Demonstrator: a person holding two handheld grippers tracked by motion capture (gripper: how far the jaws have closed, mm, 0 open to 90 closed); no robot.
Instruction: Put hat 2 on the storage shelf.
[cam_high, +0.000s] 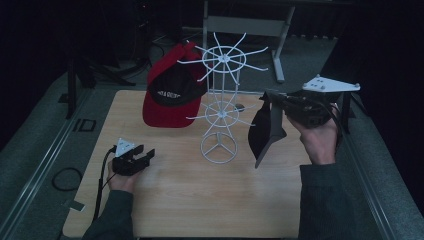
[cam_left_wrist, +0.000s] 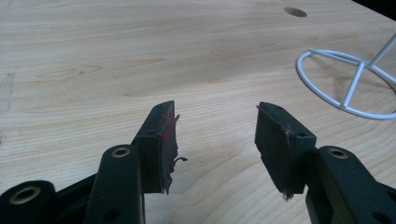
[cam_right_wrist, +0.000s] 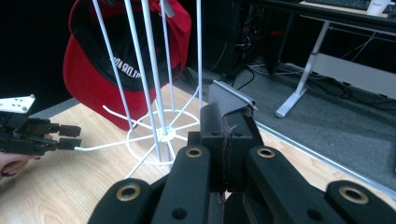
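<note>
A white wire hat rack (cam_high: 222, 100) stands mid-table on a ring base (cam_left_wrist: 345, 84). From its upper left spokes hangs a red and black cap (cam_high: 170, 92), which the right gripper view has behind the rack's rods (cam_right_wrist: 93, 79). At the right, above the table, my right gripper (cam_high: 274, 101) is shut on the edge of a black cap (cam_high: 265, 130), which hangs down from the jaws. In its own view the right gripper (cam_right_wrist: 227, 126) has its pads pressed together on the cap's grey edge (cam_right_wrist: 229, 98). My left gripper (cam_high: 146, 153) rests low at the table's left, open and with nothing between its fingers (cam_left_wrist: 215, 135).
The wooden table (cam_high: 190, 195) has a small round hole (cam_left_wrist: 294, 11) behind the rack. A grey desk frame (cam_high: 280, 45) stands on the floor beyond the table. A cable loop (cam_high: 66, 178) lies on the floor at the left.
</note>
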